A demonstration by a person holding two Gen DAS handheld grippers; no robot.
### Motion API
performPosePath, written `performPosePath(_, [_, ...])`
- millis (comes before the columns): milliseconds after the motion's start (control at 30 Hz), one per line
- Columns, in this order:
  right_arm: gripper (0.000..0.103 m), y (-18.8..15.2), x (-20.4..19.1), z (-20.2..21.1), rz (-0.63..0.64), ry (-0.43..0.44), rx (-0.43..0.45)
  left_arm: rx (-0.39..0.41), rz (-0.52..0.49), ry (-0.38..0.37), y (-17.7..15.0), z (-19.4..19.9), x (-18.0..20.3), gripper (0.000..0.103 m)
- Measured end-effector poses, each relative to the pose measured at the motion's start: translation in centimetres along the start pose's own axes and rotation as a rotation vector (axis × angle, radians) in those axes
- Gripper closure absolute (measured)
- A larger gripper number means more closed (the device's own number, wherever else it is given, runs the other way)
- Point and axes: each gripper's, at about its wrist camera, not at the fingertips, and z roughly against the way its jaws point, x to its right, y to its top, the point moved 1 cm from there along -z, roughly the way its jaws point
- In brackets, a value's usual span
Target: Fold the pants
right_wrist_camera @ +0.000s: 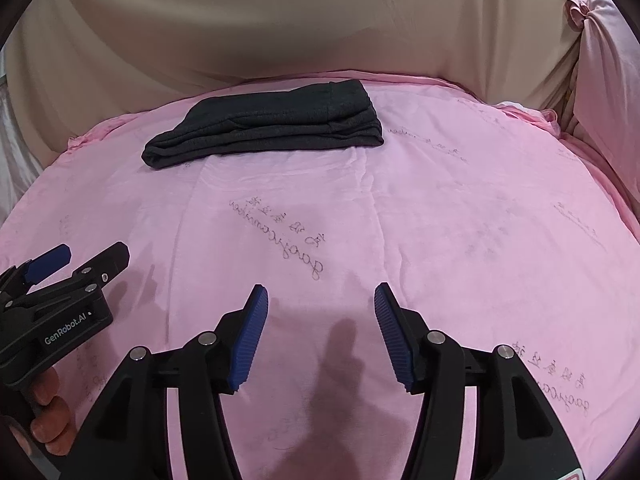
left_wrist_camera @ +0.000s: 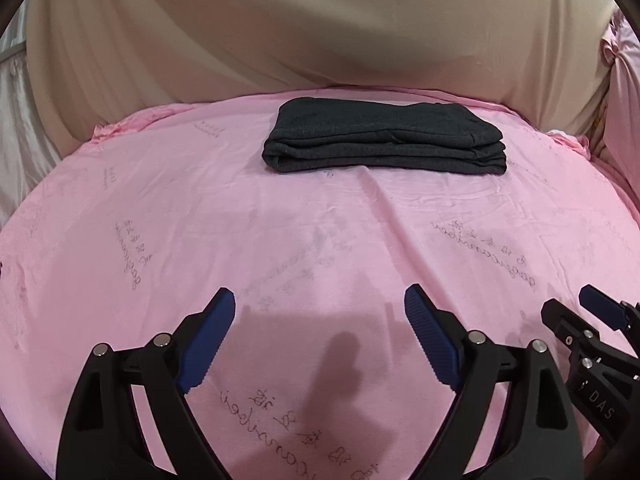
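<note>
Dark grey pants [left_wrist_camera: 384,138] lie folded into a compact rectangle at the far side of the pink sheet [left_wrist_camera: 320,220]; in the right wrist view the pants [right_wrist_camera: 264,124] sit far left of centre. My left gripper [left_wrist_camera: 320,300] hovers open over bare sheet well short of the pants, nothing between its blue pads. My right gripper [right_wrist_camera: 321,298] is open too, over bare sheet, holding nothing. Each gripper shows at the edge of the other's view: the right gripper [left_wrist_camera: 568,304] at lower right, the left gripper [right_wrist_camera: 94,254] at lower left with a hand on its handle.
The pink sheet, printed with script, covers a rounded surface. Behind it hangs a beige draped cloth [left_wrist_camera: 320,32]. A pink knotted fabric [right_wrist_camera: 600,40] bunches at the far right. Grey cloth [left_wrist_camera: 16,100] shows at the far left edge.
</note>
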Motion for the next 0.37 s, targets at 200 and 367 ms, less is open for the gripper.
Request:
performPosePath(200, [0.047,-0.03,-0.02,-0.14,-0.006,-0.004,-0.009,0.004,0.007,0.006,0.07,0.08,-0.23,0.017])
performPosePath(367, [0.046,-0.05,0.04,-0.17,-0.007,-0.005,-0.011,-0.004,0.015,0.0,0.03,-0.06,-0.44,0.017])
